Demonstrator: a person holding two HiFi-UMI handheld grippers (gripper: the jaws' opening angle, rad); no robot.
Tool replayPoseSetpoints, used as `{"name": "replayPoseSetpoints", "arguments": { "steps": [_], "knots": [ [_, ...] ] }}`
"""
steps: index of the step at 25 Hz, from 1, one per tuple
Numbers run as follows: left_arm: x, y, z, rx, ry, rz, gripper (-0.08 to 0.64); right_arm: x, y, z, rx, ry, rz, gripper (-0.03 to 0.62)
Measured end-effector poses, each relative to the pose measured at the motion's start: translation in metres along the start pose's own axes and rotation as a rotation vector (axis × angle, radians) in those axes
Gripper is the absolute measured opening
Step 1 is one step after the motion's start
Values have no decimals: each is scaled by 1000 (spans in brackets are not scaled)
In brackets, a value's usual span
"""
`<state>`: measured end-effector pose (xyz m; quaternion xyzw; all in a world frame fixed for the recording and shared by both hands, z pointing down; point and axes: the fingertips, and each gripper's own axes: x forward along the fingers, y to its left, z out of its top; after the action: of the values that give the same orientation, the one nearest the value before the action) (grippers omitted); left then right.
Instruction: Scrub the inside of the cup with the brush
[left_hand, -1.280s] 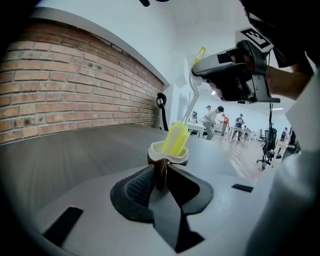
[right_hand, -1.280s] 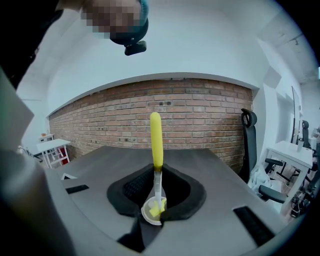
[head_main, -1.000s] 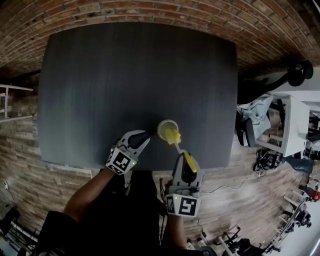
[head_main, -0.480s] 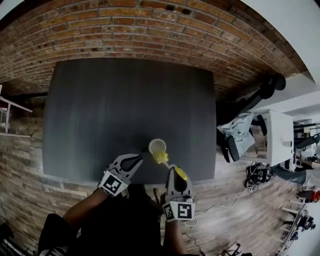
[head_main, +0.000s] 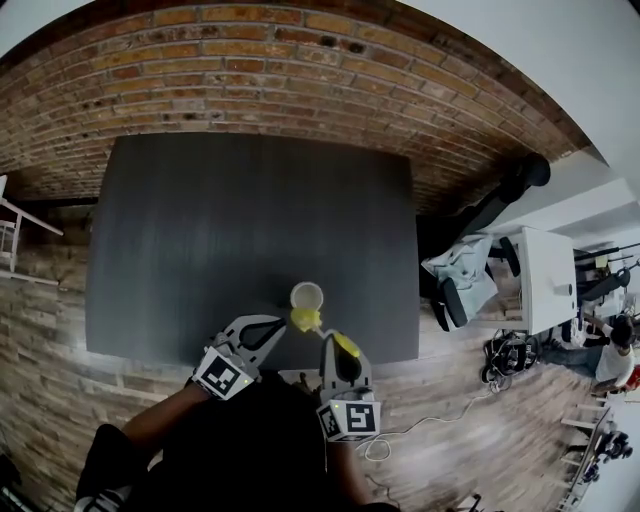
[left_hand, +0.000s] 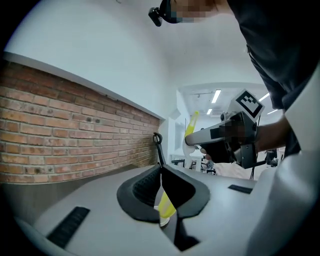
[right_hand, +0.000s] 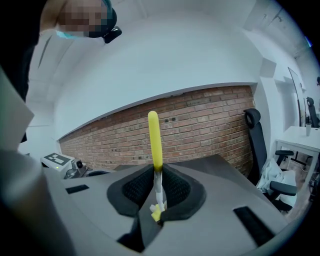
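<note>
The cup (head_main: 307, 296) is small and pale, open at the top. It stands upright by itself on the dark desk (head_main: 200, 230), close to the near edge. The brush (head_main: 303, 319) has a yellow head, a thin whitish shaft and a yellow handle. Its head is outside the cup, right at the near side of the rim; whether the two touch cannot be told. The right gripper (head_main: 334, 345) clamps the shaft between its fingers, and the handle end sticks out past them.
</note>
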<state>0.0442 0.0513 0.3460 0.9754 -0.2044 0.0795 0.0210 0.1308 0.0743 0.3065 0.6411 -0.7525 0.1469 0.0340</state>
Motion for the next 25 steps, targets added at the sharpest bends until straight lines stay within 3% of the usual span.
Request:
{"name": "replayPoseSetpoints", "arguments": {
  "steps": [25],
  "knots": [
    [5,-3,10,24,-19,-13,40,-1,8,9,6,-23,20,67]
  ]
}}
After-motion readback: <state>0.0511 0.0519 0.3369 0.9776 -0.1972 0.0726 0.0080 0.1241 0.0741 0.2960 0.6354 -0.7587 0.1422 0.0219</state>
